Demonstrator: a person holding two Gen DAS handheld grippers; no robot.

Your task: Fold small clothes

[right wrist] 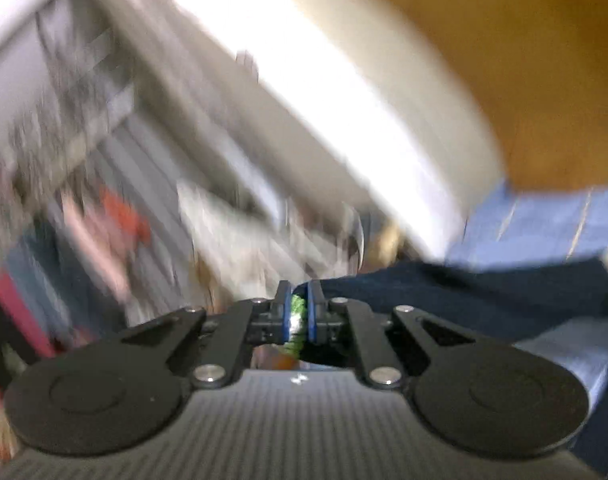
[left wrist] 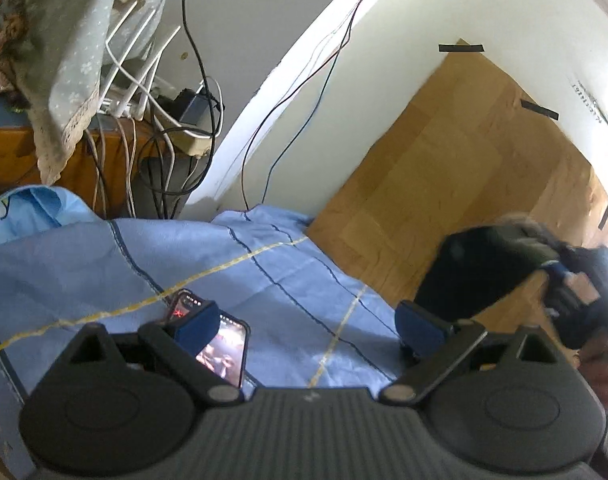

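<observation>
A small dark garment [left wrist: 459,280] with a green edge hangs above the right side of the blue checked bedsheet [left wrist: 184,248]. My right gripper [left wrist: 559,268] holds it by the top, blurred in the left wrist view. In the right wrist view the right gripper [right wrist: 298,312] is shut, with green cloth pinched between its blue pads, and the dark garment [right wrist: 463,292] trails off to the right. My left gripper [left wrist: 305,328] stands open over the sheet with nothing between its fingers, just left of the hanging garment.
A phone [left wrist: 224,348] with a lit screen lies on the sheet under the left finger. A brown board [left wrist: 463,168] is taped to the white wall behind the bed. Tangled cables [left wrist: 176,120] and a floral cloth [left wrist: 84,60] are at back left. The right wrist view is heavily blurred.
</observation>
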